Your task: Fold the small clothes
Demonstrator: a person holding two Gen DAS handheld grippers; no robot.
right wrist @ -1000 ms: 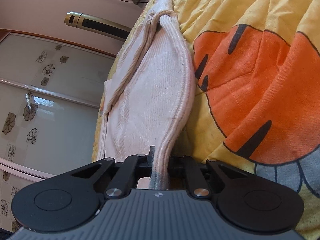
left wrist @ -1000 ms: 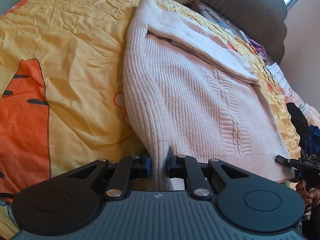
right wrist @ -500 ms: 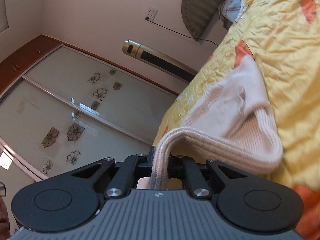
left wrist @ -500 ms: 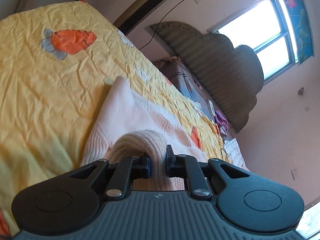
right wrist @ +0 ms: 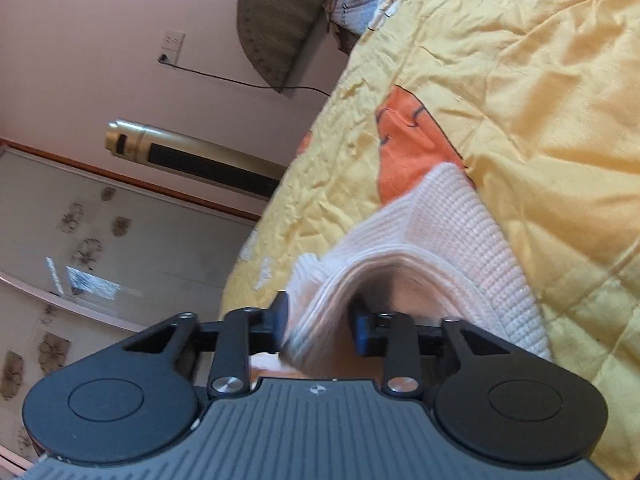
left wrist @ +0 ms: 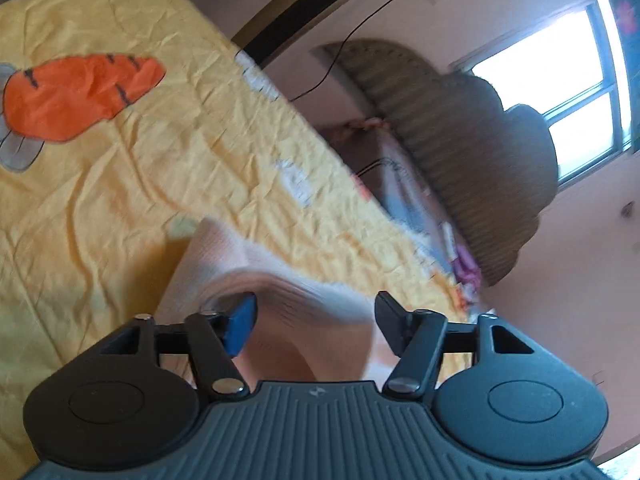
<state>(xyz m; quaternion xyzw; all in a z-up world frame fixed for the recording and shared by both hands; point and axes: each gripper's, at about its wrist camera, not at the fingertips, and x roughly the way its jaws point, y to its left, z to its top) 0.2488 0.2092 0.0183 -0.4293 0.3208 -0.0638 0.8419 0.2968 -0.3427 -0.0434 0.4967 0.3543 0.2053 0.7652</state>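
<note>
A cream ribbed knit sweater [left wrist: 240, 264] lies folded over on a yellow quilt [left wrist: 120, 168] with orange carrot prints. My left gripper [left wrist: 316, 320] is open, its jaws wide apart just above the sweater's folded edge, holding nothing. In the right wrist view the sweater [right wrist: 452, 240] lies doubled on the quilt [right wrist: 540, 80]. My right gripper [right wrist: 320, 322] is open, and a fold of the sweater's edge still lies loose between its jaws, blurred by motion.
A dark padded headboard [left wrist: 460, 136] and pillows [left wrist: 404, 200] stand at the far end of the bed, under a bright window [left wrist: 560, 92]. A tall gold floor fan or air conditioner [right wrist: 192, 156] and mirrored wardrobe doors [right wrist: 80, 260] stand beyond the bed's edge.
Both grippers carried the sweater's edge up and over onto the rest of it, then opened and let it go. The sweater now lies doubled.
</note>
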